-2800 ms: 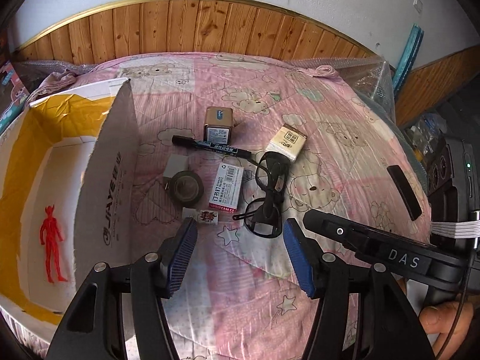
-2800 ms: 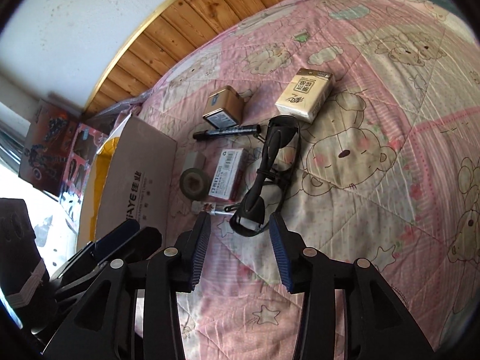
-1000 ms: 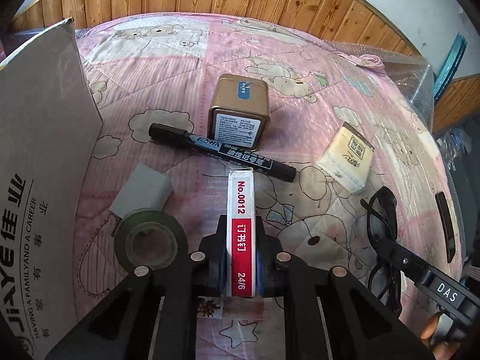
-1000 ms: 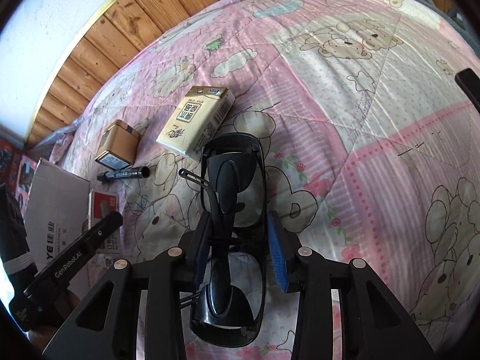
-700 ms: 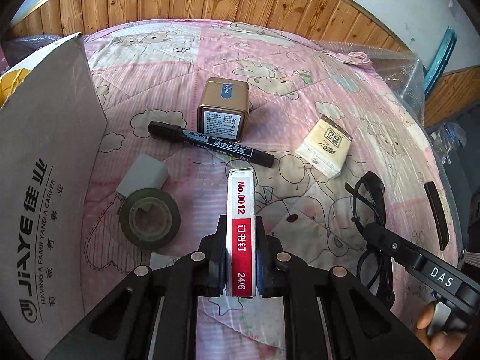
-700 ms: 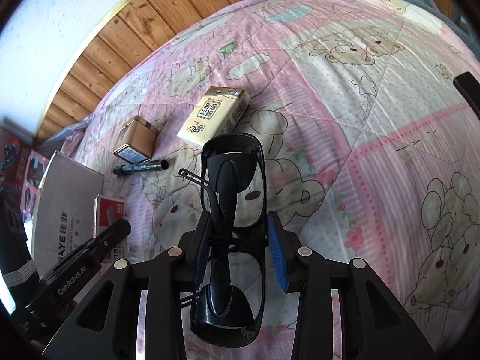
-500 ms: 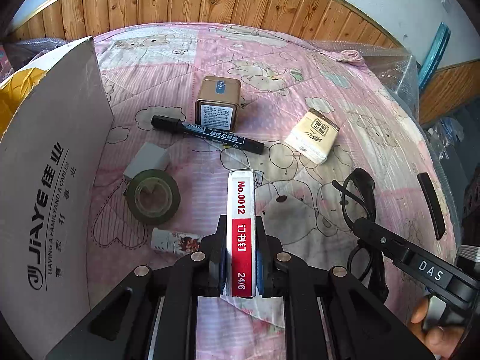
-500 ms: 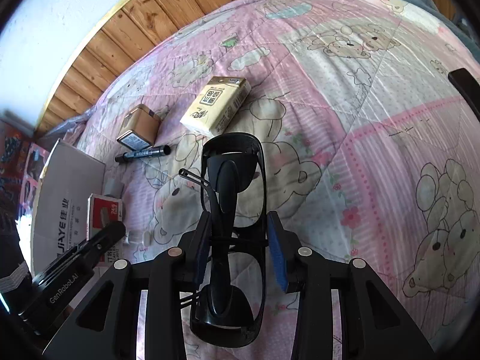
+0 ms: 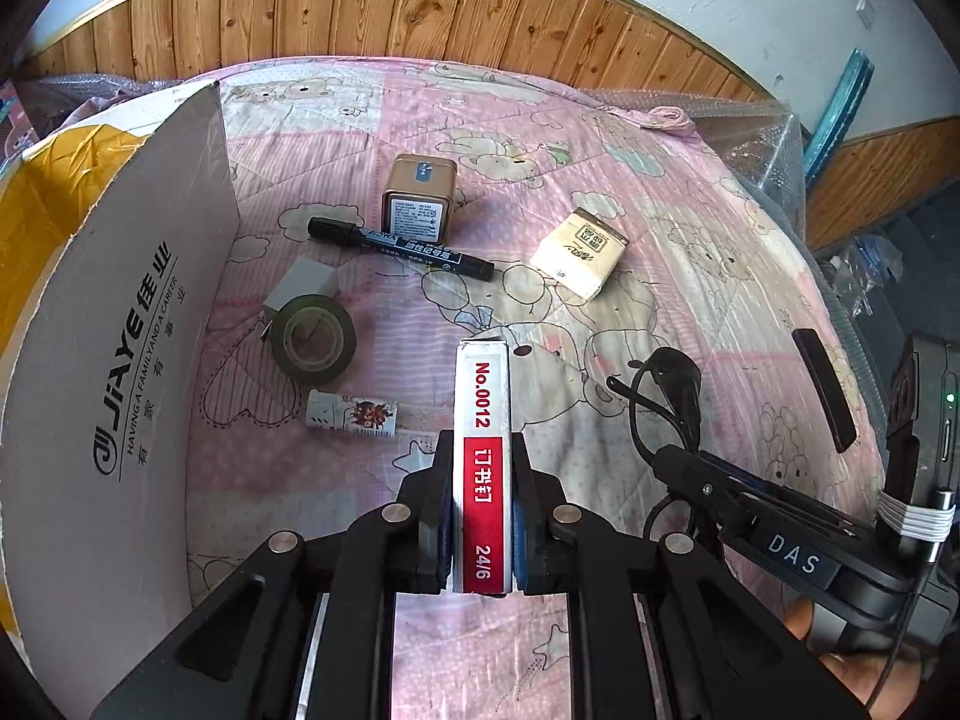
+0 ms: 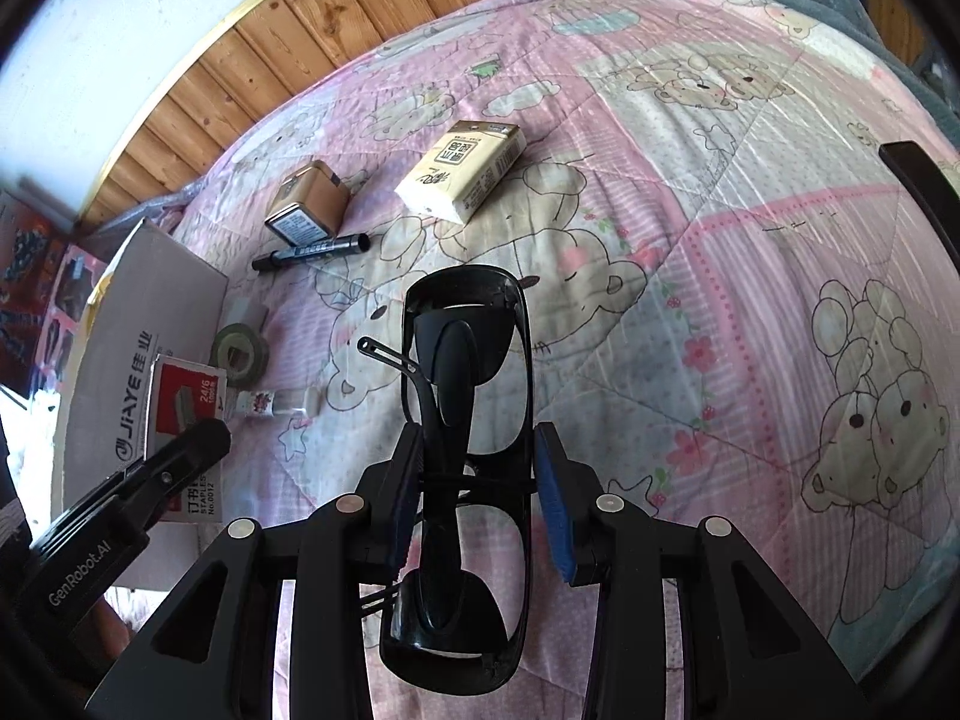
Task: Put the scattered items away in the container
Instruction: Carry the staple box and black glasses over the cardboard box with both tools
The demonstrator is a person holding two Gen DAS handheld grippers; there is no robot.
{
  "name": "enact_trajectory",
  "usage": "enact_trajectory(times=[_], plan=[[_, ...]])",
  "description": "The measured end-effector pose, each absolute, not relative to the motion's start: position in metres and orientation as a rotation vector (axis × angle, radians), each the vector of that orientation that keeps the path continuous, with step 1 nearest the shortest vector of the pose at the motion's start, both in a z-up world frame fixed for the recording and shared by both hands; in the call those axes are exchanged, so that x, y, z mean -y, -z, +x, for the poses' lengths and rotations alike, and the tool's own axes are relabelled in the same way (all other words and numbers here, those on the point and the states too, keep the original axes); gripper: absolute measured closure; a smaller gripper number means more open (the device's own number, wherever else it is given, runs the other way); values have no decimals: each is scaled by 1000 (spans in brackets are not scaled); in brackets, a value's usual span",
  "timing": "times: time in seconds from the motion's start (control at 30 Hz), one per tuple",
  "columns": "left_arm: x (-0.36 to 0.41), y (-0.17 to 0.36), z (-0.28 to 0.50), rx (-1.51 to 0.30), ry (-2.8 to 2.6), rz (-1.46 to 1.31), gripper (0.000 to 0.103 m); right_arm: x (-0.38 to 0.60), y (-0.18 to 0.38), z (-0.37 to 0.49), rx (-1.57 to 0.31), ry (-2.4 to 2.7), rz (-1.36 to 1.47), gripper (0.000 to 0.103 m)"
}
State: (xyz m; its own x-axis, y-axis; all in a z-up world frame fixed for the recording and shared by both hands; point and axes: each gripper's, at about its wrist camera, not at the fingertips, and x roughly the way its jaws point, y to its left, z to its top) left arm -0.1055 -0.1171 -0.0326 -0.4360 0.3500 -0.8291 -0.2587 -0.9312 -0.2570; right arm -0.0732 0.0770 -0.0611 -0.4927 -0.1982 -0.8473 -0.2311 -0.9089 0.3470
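A pink quilt (image 9: 690, 276) printed with cartoon bears, clouds and stars covers the bed. Behind it runs wood panelling (image 9: 420, 6) of vertical planks, topped by a thin gold-coloured trim under a white wall (image 10: 120, 18). Clear bubble wrap (image 9: 756, 132) is bunched at the far right corner of the bed, and a teal strip (image 9: 840, 114) leans against the wall just beyond it. A flat black bar (image 9: 823, 387) lies on the quilt near its right edge. Colourful printed packaging (image 10: 36, 276) stands at the left edge of the right wrist view, too blurred to read.
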Motion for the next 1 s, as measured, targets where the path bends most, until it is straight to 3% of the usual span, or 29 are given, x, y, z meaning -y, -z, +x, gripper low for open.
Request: enact_trajectory(times=[1.0], plan=[[146,-4,-54,212,-2386,-1304,88,-31,32,-27,-549,-2708,-1595,65]])
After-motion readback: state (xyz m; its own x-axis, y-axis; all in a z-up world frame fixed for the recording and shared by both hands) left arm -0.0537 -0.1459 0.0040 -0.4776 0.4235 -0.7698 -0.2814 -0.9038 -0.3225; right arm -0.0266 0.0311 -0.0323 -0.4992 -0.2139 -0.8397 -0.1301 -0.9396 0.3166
